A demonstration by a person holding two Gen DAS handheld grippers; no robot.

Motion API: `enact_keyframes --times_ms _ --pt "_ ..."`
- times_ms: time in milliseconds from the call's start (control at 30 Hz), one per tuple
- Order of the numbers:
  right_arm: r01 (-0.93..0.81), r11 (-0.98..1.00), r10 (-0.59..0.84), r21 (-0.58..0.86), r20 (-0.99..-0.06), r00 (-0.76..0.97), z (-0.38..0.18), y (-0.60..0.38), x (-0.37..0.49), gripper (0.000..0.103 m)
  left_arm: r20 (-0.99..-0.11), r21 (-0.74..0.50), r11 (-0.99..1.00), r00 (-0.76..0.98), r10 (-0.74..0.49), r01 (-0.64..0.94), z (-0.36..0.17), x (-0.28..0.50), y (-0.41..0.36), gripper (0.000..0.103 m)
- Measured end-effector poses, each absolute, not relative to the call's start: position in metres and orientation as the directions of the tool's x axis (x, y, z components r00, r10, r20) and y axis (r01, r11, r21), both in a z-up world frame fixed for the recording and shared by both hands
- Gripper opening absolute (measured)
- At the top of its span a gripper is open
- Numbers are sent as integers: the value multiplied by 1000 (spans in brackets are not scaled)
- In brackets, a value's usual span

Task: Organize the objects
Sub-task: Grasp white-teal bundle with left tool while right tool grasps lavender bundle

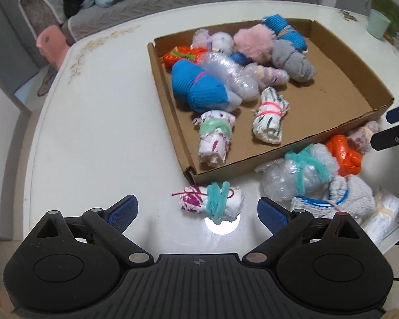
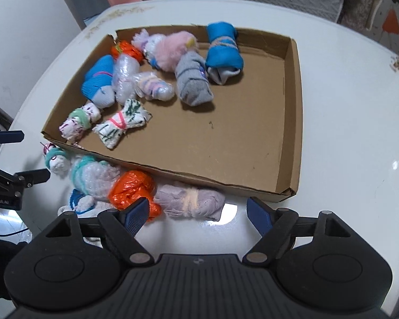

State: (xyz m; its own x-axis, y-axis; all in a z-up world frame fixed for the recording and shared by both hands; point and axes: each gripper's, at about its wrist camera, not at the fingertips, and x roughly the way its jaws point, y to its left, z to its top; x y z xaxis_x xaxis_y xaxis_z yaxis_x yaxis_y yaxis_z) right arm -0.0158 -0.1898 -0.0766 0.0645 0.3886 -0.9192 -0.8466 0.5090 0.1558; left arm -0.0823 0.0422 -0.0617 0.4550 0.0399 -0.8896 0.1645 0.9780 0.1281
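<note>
A white desk [image 1: 98, 122] carries a shallow cardboard box [image 2: 295, 122], which serves as the landmark. Inside the box, toward its far left corner, lie about ten tied bundles: a blue sock roll [image 1: 196, 85], a grey roll [image 2: 192, 82], a fluffy pink one [image 2: 173, 50], bubble wrap [image 1: 231, 74] and two small white patterned rolls near the front wall. The right half of the box floor is bare.

Outside the box, against its near wall, a second heap rests on the desk: a bubble-wrap bundle tied with teal yarn [image 1: 300, 175], an orange plastic bundle [image 2: 131, 188], a pale lilac cloth roll [image 2: 191, 199] and a white sock with blue trim [image 1: 345, 194]. At the box's near left corner sits a small white roll with pink marks and teal yarn [image 1: 212, 202].

The left tongs [image 1: 198, 210] stand wide open, the small roll between the fingers but untouched. The right tongs [image 2: 198, 212] are also open, gripping nothing, with the lilac roll lying just ahead between the pads
</note>
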Motion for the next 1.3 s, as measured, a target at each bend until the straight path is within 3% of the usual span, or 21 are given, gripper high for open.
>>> enact_keyframes --times_ms 433,533,600,667,900,1300 --pt "-832 541 338 125 -938 78 -99 -179 -17 78 -878 127 979 477 35 161 -84 -80 36 94" --pt "-831 543 333 124 -940 78 -102 -179 -17 75 -875 123 980 483 32 157 -86 -79 38 83" --pt "-831 542 331 127 -941 72 -103 -180 -18 69 -881 110 982 473 23 156 -87 -77 39 65" --pt "-834 538 325 124 -943 69 -103 -182 -19 64 -884 91 984 467 9 152 -86 -76 41 62" --pt "-831 540 321 134 -945 56 -98 -195 -20 48 -888 77 982 460 -10 170 -82 -79 37 61" --pt "-804 570 326 170 -945 32 -89 -212 -14 48 -910 75 985 415 3 158 -74 -86 35 63"
